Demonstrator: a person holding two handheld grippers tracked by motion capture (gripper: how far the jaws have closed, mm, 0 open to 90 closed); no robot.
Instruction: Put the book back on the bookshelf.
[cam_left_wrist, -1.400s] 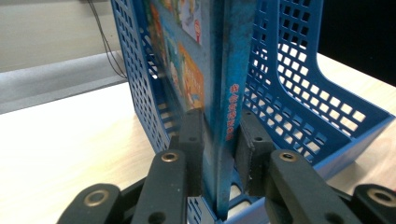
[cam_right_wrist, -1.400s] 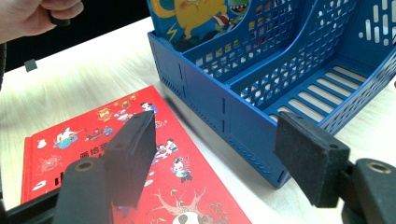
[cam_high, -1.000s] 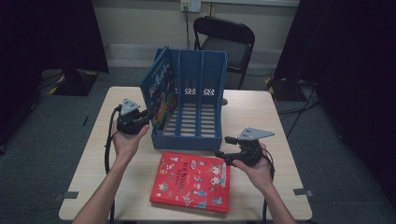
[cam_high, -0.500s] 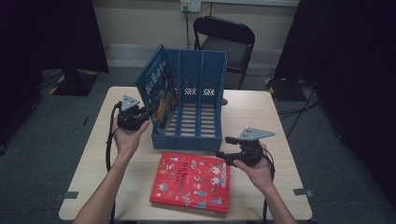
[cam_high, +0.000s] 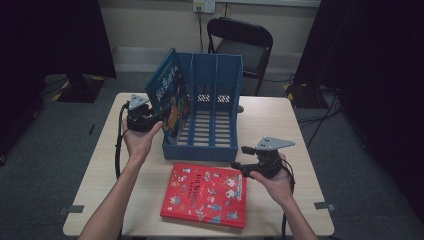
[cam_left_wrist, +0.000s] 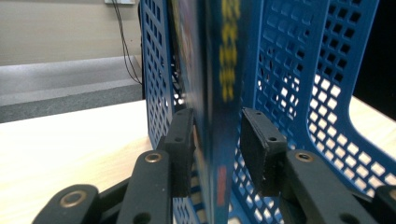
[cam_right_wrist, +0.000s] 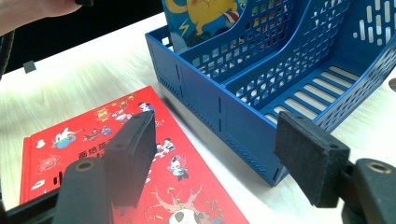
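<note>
Your left tool (cam_high: 150, 120) had just been opening around the blue book (cam_high: 167, 95), which stood in the blue rack (cam_high: 215, 100) at frame centre. Your right tool (cam_high: 240, 162) stood open, empty, above the red book (cam_high: 205, 195) on the pale wooden counter (cam_high: 280, 120). A black chair (cam_high: 240, 42) stood on grey carpet (cam_high: 50, 140) at upper centre.

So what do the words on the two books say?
Red book: a line of small Chinese-looking characters, too small to read for sure.
Red book, high view: white title, too blurred to read.
Blue book: big yellow characters on the cover, too blurred to read.
Blue book, left gripper view: yellow print, blurred.
</note>
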